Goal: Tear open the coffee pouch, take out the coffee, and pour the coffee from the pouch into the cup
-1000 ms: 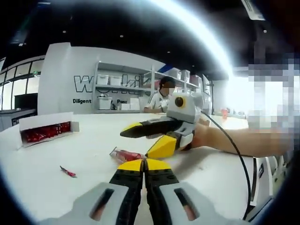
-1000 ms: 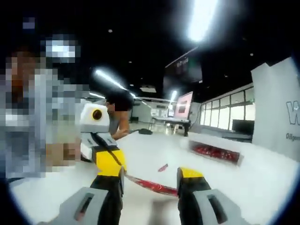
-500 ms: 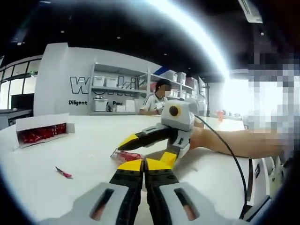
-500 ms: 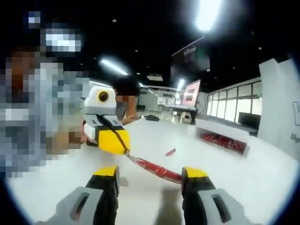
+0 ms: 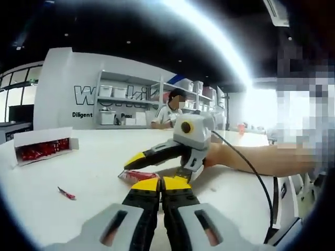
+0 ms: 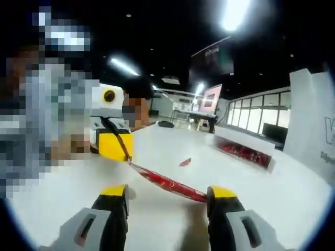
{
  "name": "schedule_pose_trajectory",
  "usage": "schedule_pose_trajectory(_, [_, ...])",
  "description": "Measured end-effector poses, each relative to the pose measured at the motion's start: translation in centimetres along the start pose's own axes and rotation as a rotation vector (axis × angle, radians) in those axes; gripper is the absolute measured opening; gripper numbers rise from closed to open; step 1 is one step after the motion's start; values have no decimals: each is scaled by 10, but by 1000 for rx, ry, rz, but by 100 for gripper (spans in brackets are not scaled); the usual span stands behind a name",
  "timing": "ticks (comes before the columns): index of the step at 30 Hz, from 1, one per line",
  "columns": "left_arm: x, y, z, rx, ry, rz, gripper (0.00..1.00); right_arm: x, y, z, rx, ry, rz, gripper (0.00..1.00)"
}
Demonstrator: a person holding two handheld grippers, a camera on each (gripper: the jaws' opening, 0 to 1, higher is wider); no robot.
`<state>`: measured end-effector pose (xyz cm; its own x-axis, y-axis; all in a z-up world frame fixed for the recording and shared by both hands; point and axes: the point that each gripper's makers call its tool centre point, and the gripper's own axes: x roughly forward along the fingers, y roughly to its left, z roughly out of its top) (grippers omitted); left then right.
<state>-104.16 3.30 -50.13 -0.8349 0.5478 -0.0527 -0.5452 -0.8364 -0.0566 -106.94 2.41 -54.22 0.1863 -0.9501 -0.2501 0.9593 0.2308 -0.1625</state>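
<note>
Left gripper (image 5: 160,184): grey body, black jaws, yellow tips; right gripper (image 5: 157,167): pale grey housing, yellow-tipped dark jaws, black cable trailing toward four o'clock.

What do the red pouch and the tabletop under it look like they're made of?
The red pouch looks like thin, glossy foil or plastic film: it catches highlights and stretches as a slim, slightly sagging strip from the left gripper. The table looks like smooth white laminate or painted board, with a soft sheen and no visible grain; its exact material is unclear.
</note>
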Motion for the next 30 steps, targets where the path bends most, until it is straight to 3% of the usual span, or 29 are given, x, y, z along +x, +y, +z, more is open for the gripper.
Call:
schedule_pose_trajectory(11, [3, -3, -2, -3, 12, -26, 4, -1, -7, -9, 19, 41, -40, 61])
schedule_pose_trajectory(19, [0, -4, 2, -26, -11, -41, 4, -1, -15, -12, -2, 51, -66, 63])
schedule_pose_trajectory(24, [-3, -6, 7, -59, -41, -56, 4, -2, -21, 0, -143, -1, -105, 48])
schedule_pose_trajectory(30, [-8, -5, 18, -137, -107, -80, 4, 1, -15, 6, -232, -14, -107, 34])
